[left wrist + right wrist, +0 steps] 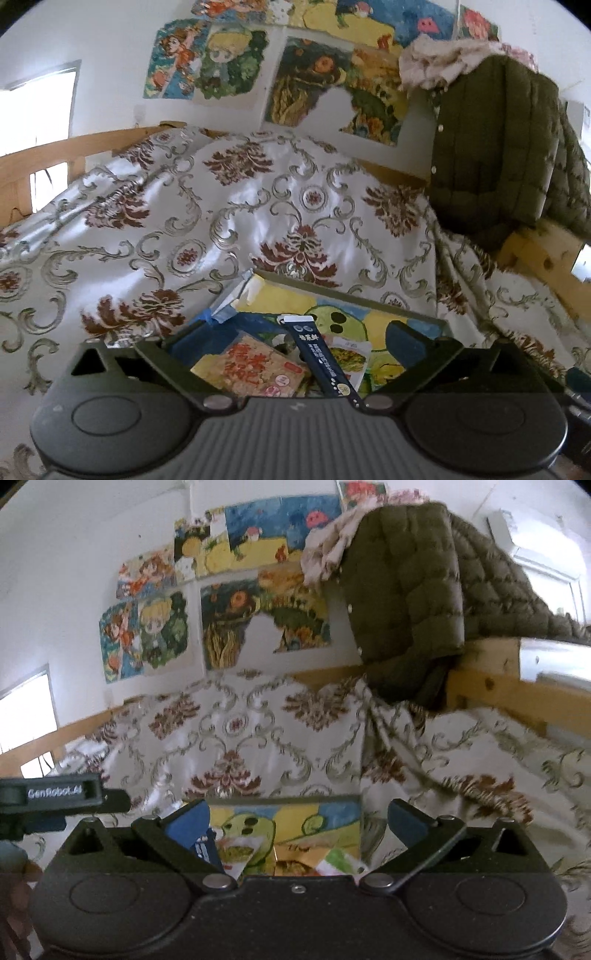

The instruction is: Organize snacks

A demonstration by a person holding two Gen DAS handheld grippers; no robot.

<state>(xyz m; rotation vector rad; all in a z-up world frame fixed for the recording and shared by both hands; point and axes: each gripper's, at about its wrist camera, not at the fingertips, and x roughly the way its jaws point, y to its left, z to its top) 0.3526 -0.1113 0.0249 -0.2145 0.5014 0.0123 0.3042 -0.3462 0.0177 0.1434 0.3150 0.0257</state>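
I see my left tool [295, 341] spread wide and empty above the snack packets [255, 373]. My right tool [295, 821] gapes wide too, gripping nothing, over the painted box [284, 816] on the bed [258, 738].

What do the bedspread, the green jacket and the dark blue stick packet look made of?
Bedspread: glossy, satin-like woven fabric, judging by the bright sheen on its folds and the raised scroll pattern.
Green jacket: matte quilted synthetic, probably padded; stitched channels and snap buttons show.
Dark blue stick packet: likely smooth printed plastic or foil film with a crimped white end; too blurred to be sure.
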